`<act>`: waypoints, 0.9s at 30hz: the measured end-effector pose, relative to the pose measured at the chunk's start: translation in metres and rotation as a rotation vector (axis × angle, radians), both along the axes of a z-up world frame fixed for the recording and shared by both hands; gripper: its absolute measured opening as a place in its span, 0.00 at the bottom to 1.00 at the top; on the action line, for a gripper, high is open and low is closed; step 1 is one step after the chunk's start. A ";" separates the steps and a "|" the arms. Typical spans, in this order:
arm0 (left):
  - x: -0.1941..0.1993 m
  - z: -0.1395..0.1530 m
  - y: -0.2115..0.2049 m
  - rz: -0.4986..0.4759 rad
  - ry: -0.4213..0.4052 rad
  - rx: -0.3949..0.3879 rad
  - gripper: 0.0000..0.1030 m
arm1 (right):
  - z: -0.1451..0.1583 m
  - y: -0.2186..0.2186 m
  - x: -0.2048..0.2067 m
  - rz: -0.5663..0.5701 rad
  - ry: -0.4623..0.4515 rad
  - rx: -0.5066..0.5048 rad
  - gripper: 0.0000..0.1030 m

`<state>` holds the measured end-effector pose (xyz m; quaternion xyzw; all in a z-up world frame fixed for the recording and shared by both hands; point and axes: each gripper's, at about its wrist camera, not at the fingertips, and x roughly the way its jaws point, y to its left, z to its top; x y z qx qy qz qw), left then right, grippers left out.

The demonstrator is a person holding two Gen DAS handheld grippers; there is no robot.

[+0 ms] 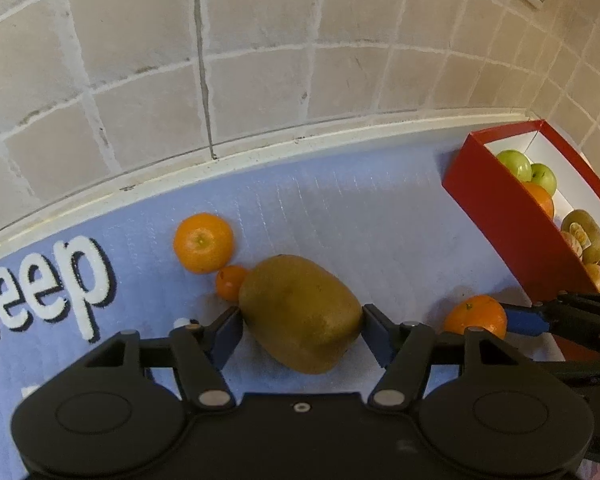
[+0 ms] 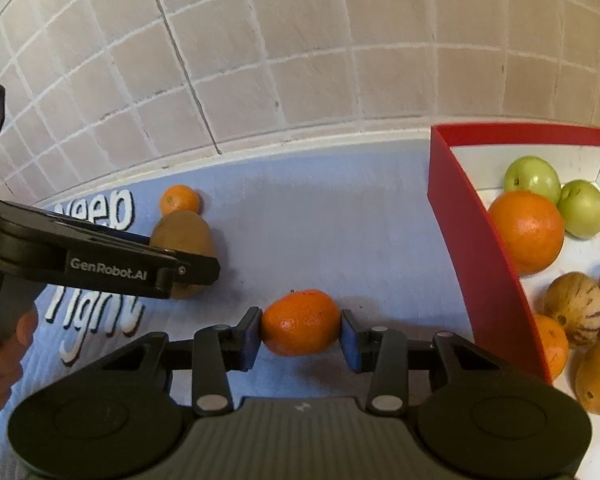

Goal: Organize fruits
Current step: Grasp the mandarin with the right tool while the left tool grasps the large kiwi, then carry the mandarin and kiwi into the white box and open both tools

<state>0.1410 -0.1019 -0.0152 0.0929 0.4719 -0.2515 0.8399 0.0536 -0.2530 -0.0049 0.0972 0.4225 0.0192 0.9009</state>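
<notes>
Left tool point(image 1: 302, 326) pinches the kiwi point(image 1: 300, 314) on the tabletop point(image 1: 340, 208); right tool point(image 2: 302, 330) clamps a mandarin point(image 2: 300, 322), red box point(image 2: 460, 216) at two o'clock; a small orange point(image 1: 230, 282) touches the kiwi at ten o'clock, so lifting may roll it away.
</notes>
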 end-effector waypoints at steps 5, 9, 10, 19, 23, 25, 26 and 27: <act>-0.004 0.015 -0.002 0.008 -0.028 -0.010 0.75 | 0.018 -0.005 -0.005 -0.002 -0.029 -0.002 0.42; -0.006 0.034 -0.010 0.004 -0.056 -0.033 0.75 | 0.038 -0.019 -0.011 -0.027 -0.065 0.006 0.42; -0.005 0.039 -0.014 0.002 -0.063 -0.038 0.75 | 0.043 -0.024 -0.013 -0.035 -0.075 0.009 0.42; 0.000 0.082 -0.067 -0.064 -0.125 -0.096 0.75 | 0.079 -0.079 -0.038 -0.120 -0.140 -0.013 0.42; -0.004 0.091 -0.103 -0.113 -0.132 -0.121 0.75 | 0.085 -0.110 -0.052 -0.179 -0.156 -0.008 0.42; -0.008 0.091 -0.125 -0.142 -0.122 -0.134 0.75 | 0.087 -0.127 -0.057 -0.213 -0.158 -0.002 0.42; -0.011 0.090 -0.135 -0.153 -0.112 -0.141 0.75 | 0.088 -0.135 -0.060 -0.229 -0.160 -0.001 0.42; -0.013 0.089 -0.146 -0.171 -0.100 -0.149 0.75 | 0.088 -0.144 -0.062 -0.243 -0.161 0.002 0.42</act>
